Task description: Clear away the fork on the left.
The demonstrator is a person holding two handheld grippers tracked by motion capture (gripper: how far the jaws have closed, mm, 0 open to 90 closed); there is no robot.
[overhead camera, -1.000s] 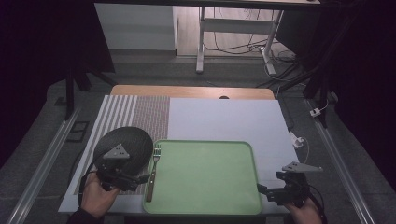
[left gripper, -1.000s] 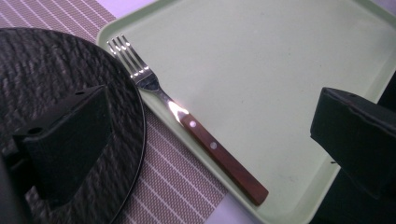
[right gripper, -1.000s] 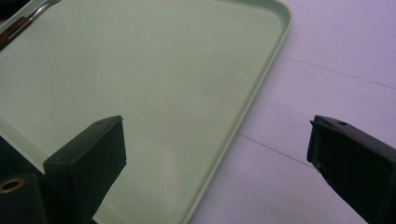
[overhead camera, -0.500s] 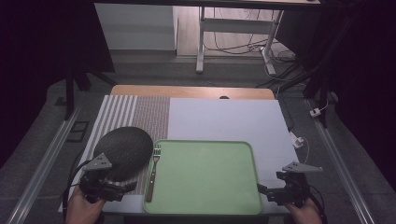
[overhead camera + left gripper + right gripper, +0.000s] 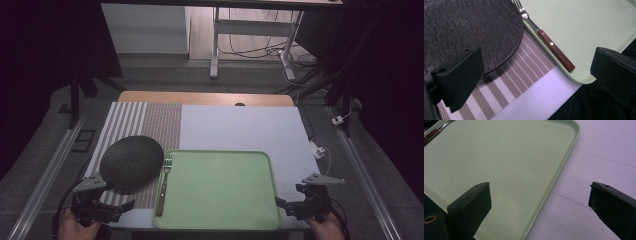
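Note:
A light green tray [image 5: 220, 192] lies at the table's near middle. A fork [image 5: 163, 186] with a red-brown handle rests along the tray's left rim, tines pointing away. Left of it, a dark round plate [image 5: 131, 162] sits on a striped placemat [image 5: 145, 122]. My left gripper [image 5: 119, 207] is held open at the near-left corner, just in front of the plate. In the left gripper view its jaws stand wide apart [image 5: 536, 75] over the placemat [image 5: 524, 72], with the plate [image 5: 469, 27] and fork [image 5: 554, 48] beyond. My right gripper [image 5: 286, 206] is open at the tray's near-right corner [image 5: 554, 177].
A pale lilac table cover [image 5: 240, 130] stretches behind and to the right of the tray. A wooden strip [image 5: 205, 98] marks the far table edge. Metal rails [image 5: 45, 175] run along both sides. A small white connector with a cable [image 5: 318, 150] lies at the right edge.
My left gripper has pulled back from above the dark plate toward the near-left corner, leaving the plate uncovered. The right gripper has stayed where it was.

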